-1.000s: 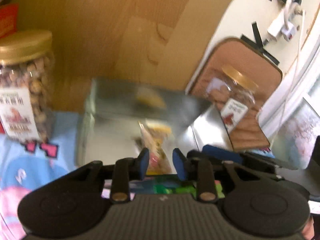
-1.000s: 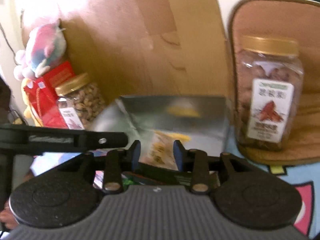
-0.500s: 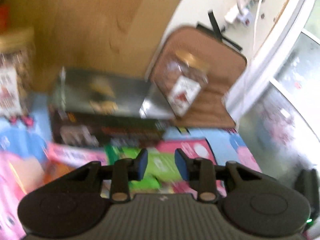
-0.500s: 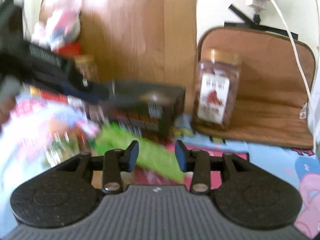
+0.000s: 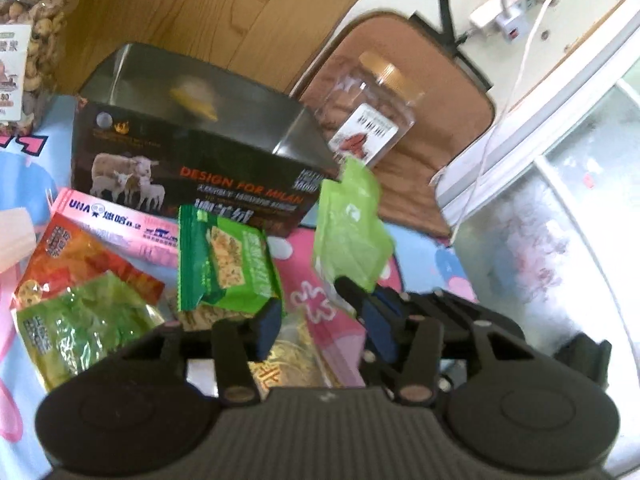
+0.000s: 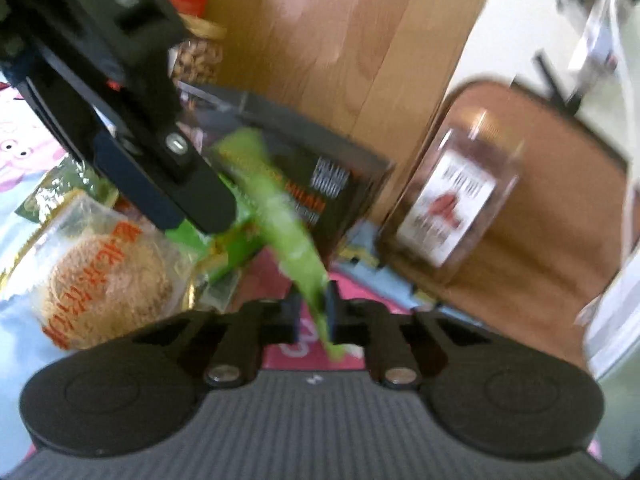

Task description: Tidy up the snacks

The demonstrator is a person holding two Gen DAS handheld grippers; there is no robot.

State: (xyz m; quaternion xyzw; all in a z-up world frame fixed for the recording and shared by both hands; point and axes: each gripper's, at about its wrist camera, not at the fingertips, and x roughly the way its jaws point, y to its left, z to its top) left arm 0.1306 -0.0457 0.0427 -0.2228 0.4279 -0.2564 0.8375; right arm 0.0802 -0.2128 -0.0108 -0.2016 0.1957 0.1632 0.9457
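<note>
My right gripper point(image 6: 311, 316) is shut on a light green snack packet point(image 6: 280, 216) and holds it up in front of the dark open box point(image 6: 320, 168). The same packet point(image 5: 350, 228) and the right gripper's fingers point(image 5: 376, 320) show in the left wrist view. My left gripper point(image 5: 320, 324) is open and empty, its left finger by a green cracker pack point(image 5: 224, 256). The dark box point(image 5: 192, 152) with sheep on its side stands behind the snack pile. Orange point(image 5: 76, 256) and green point(image 5: 76, 320) packets lie at the left.
A pecan jar point(image 5: 368, 120) stands on a brown cushion point(image 5: 432, 92) at the right. A nut jar point(image 5: 28, 40) stands at the far left. A round cake in a clear wrapper point(image 6: 104, 272) lies near the left gripper. A wooden panel point(image 6: 340, 40) rises behind.
Both grippers pulled back from the box to the snack pile. My right gripper closed on the light green packet and lifted it. The left gripper stayed open.
</note>
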